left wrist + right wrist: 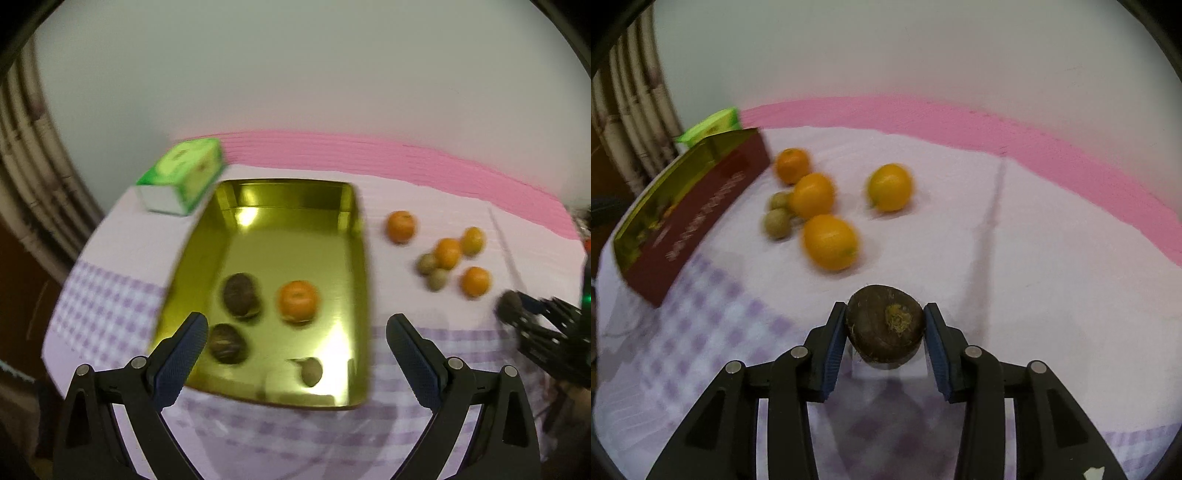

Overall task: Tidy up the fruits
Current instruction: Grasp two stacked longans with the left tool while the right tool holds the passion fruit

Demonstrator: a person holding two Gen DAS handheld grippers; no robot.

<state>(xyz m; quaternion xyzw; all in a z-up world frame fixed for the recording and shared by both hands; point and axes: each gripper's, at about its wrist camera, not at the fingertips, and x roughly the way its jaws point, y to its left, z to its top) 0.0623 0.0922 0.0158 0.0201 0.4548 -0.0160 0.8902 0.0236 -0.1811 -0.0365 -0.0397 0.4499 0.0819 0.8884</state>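
Note:
A gold tray [354, 266] lies on the table and holds two dark brown round fruits [241, 295], one orange [298, 302] and a small kiwi [311, 371]. My left gripper [295, 347] is open and empty above the tray's near end. My right gripper [885, 334] is shut on a dark brown fruit [884, 326], held above the cloth; it shows at the right edge in the left wrist view [511, 306]. Several oranges [829, 242] and two kiwis [776, 222] lie loose on the cloth right of the tray [683, 206].
A green tissue box [183, 175] stands behind the tray's far left corner. The table has a white and purple checked cloth [701, 332] with a pink band [960, 118] along the far edge by the wall. Pipes [631, 122] run at the left.

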